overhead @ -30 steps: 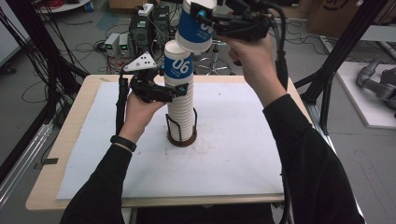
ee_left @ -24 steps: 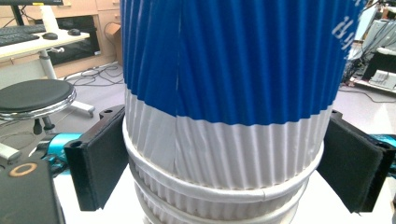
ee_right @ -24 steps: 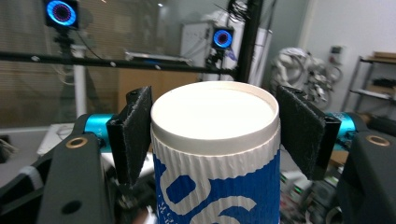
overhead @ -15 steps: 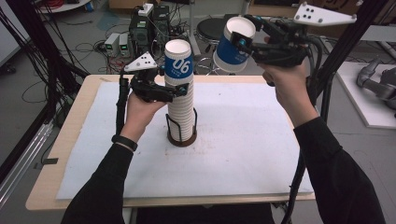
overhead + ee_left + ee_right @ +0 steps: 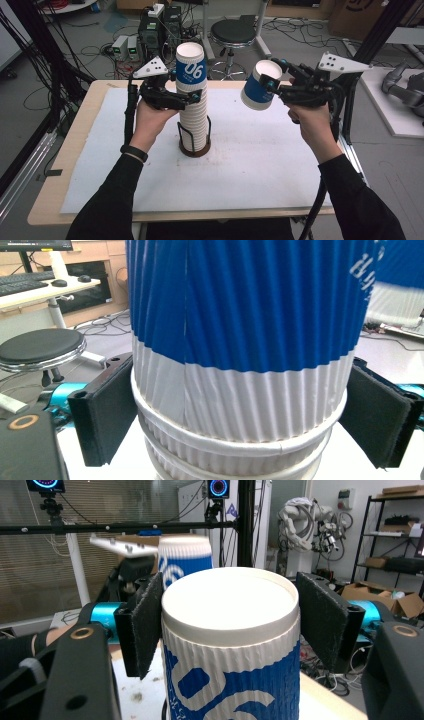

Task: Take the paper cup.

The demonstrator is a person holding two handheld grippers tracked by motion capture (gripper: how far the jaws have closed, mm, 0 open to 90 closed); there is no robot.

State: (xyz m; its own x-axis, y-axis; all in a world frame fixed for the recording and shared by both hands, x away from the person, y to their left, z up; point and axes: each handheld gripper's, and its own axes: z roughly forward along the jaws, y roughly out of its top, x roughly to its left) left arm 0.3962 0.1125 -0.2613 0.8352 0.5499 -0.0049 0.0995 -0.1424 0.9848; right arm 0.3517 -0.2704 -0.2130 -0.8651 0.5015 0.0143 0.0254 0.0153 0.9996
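Ribbed paper, white below and blue above, makes up every cup here — light, a little springy, and easy to crush at the open rim. The stack of cups [image 5: 194, 107] stands upright in a wire holder [image 5: 195, 142] near the middle of the white mat [image 5: 260, 165]. The left gripper [image 5: 192, 98], coming in from nine o'clock, has its pads [image 5: 102, 412] pressed on the stack's sides just under the top cup's blue band, steadying it. The single cup [image 5: 259, 85] sits off at three o'clock of the stack's top and well apart from it, tilted, upside down in the right gripper [image 5: 270, 86], whose jaws are clamped on its wall near the closed base. That stiffer end looks like the safest hold; I'd judge a squeeze nearer the mouth would buckle it.
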